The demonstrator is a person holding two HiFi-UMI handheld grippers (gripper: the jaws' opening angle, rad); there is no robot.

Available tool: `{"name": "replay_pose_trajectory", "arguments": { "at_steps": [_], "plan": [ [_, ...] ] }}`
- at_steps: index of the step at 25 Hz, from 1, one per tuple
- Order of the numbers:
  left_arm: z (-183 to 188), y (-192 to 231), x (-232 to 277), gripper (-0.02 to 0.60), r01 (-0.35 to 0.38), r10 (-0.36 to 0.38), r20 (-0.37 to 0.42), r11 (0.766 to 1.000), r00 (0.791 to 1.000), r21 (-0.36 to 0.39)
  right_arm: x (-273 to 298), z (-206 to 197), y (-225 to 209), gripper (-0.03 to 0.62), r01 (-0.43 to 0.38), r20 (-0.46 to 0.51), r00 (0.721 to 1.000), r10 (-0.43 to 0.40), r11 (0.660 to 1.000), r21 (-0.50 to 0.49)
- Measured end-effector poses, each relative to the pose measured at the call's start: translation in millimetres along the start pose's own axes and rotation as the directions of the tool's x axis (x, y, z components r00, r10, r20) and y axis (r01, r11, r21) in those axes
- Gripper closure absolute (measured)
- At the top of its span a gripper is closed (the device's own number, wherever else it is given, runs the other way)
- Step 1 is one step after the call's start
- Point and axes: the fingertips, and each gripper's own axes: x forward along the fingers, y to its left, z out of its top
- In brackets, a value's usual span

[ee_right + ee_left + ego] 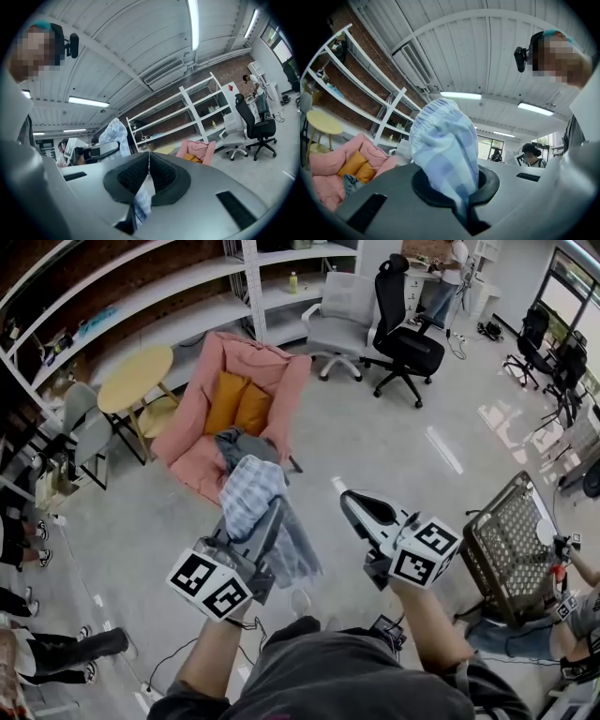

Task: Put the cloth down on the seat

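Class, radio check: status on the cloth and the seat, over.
Left gripper shut on plaid cloth, held up, off the pink seat. Right gripper shut. Grey garment and orange cushions already on seat.

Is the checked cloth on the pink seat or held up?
Held up: left hand-held gripper is shut on the cloth, short of the seat.

The cloth (pixel 445 145) I hold is thin, soft woven check fabric, crumpled, with a gathered hem. The left gripper (pixel 275 507) and right gripper (pixel 149 161) have matt grey plastic shells; the right one's pads (pixel 161 172) are black and ribbed. The seat (pixel 202 442) is plush pink fabric. The floor (pixel 375 442) shines smooth and glossy. The basket (pixel 506 540) looks like dark metal mesh.
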Motion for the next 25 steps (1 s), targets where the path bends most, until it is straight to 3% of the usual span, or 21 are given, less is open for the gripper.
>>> {"name": "replay_pose_trajectory", "arguments": {
  "at_steps": [9, 25],
  "plan": [
    [52, 80, 54, 0.563, 0.083, -0.083, -0.033, 0.996, 0.996, 0.024, 87, 39, -42, 0.577, 0.048, 0.028, 0.998, -0.048, 0.999, 0.015],
    [68, 113, 107, 0.563, 0.1, -0.097, -0.029, 0.983, 0.995, 0.157, 109, 20, -75, 0.577, -0.005, 0.058, 0.998, 0.004, 1.0, 0.014]
  ]
}}
